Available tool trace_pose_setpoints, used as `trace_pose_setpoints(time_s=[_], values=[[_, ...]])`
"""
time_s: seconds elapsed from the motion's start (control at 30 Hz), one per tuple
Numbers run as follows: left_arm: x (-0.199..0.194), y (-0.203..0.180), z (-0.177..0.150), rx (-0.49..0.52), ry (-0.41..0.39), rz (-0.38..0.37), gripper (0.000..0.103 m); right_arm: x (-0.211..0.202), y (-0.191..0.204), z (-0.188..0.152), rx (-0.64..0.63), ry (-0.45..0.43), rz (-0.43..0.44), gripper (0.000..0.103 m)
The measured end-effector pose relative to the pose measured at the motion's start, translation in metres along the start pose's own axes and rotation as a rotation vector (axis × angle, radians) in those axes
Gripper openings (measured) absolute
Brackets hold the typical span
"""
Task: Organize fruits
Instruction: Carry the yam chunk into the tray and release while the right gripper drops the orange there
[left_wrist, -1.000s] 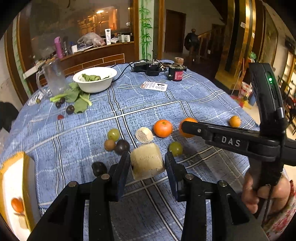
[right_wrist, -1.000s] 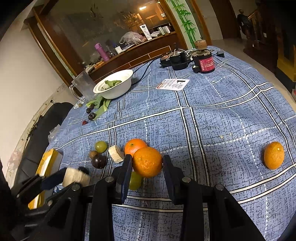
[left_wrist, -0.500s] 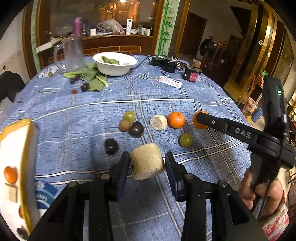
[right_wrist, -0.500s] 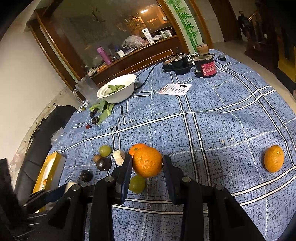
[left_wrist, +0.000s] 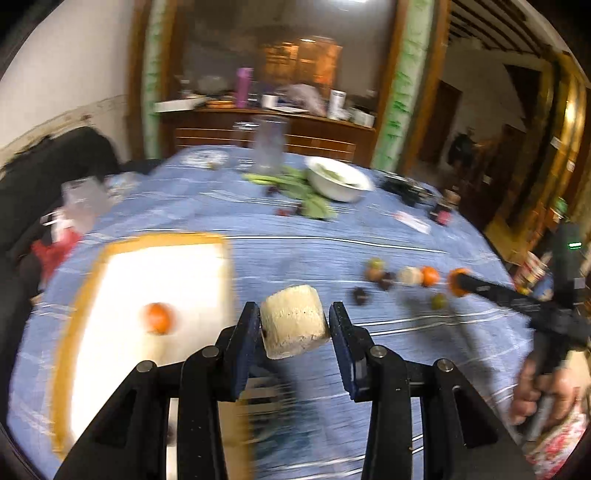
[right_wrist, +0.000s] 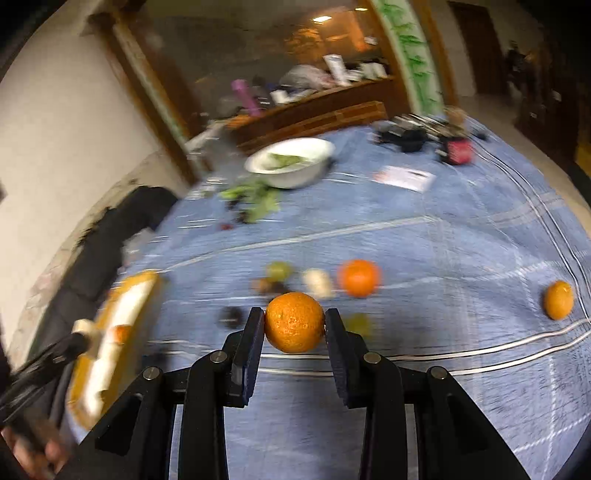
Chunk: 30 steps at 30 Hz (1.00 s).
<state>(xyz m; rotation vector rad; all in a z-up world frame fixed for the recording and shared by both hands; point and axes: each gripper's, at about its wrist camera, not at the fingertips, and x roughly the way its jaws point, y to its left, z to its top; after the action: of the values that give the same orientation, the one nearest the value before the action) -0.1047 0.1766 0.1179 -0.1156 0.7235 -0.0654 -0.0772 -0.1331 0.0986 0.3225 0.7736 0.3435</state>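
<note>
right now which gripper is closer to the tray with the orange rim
Left. The left gripper, holding a pale chunk, hangs beside the tray. The right gripper, holding an orange, is farther off, over the loose fruit.

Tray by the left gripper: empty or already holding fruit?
Not empty. The yellow-rimmed white tray holds one orange fruit on its white floor. Motion blur hides whether anything else lies in it.

You're in a home dining room: ahead of your grippers, a blue checked tablecloth, a white bowl of greens, and a cluttered wooden sideboard beyond.
</note>
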Motion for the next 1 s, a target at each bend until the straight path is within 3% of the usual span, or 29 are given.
trace_pose_setpoints(time_s=[0.17, 0.23, 0.4, 0.6, 0.73, 0.8, 0.87, 1.0], values=[[-0.008, 0.069, 0.006, -0.037, 0.042, 0.133, 0.038, 0.008, 0.072, 0.006, -0.052, 0.061, 0.182, 0.036], [-0.005, 0.09, 0.007, -0.057, 0.055, 0.146, 0.038, 0.022, 0.102, 0.003, -0.072, 0.108, 0.243, 0.036], [0.016, 0.136, 0.005, -0.153, 0.116, 0.144, 0.038, 0.065, 0.174, -0.021, -0.16, 0.209, 0.303, 0.037], [0.031, 0.156, -0.016, -0.228, 0.165, 0.163, 0.038, 0.102, 0.233, -0.062, -0.318, 0.3, 0.28, 0.037], [0.03, 0.165, -0.024, -0.271, 0.165, 0.163, 0.039, 0.114, 0.253, -0.087, -0.452, 0.317, 0.217, 0.039], [0.024, 0.167, -0.026, -0.298, 0.153, 0.151, 0.047, 0.119, 0.26, -0.099, -0.494, 0.324, 0.197, 0.043], [0.014, 0.168, -0.026, -0.329, 0.132, 0.142, 0.055, 0.12, 0.265, -0.104, -0.502, 0.321, 0.2, 0.059], [-0.01, 0.16, -0.025, -0.338, 0.082, 0.161, 0.063, 0.111, 0.27, -0.104, -0.51, 0.289, 0.197, 0.06]])
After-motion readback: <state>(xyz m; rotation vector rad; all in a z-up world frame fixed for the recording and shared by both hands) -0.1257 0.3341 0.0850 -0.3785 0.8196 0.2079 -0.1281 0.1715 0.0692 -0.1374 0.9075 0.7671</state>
